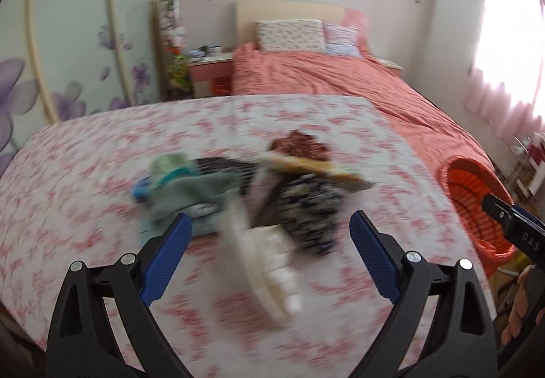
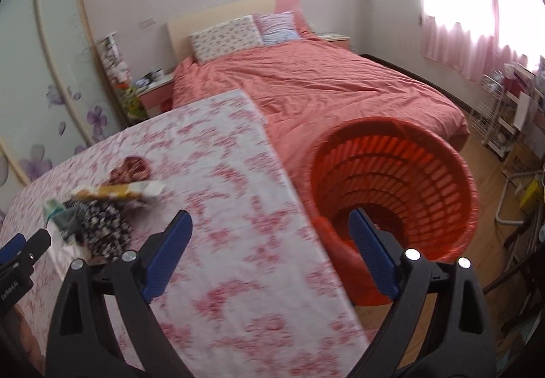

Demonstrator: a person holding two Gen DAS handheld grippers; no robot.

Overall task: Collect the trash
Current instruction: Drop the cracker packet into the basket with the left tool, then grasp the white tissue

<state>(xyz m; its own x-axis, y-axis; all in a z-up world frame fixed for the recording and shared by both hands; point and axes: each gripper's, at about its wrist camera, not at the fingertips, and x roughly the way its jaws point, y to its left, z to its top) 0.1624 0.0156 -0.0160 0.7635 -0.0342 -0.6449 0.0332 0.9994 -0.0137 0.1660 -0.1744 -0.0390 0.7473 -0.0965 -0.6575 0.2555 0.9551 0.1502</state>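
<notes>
On the floral tablecloth (image 1: pixel 85 173), blurred heap of crumpled wrappers (image 1: pixel 245 194), both tools (image 1: pixel 269 241) (image 2: pixel 269 238) spread wide, empty.

- The left hand-held gripper (image 1: pixel 269 235) has its blue fingers (image 1: pixel 167 255) spread wide and tips down.
- The right hand-held gripper (image 2: pixel 270 235) is spread wide too, holding nothing.

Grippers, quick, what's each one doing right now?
Left gripper: open, holding nothing.
Right gripper: open, holding nothing.
</notes>
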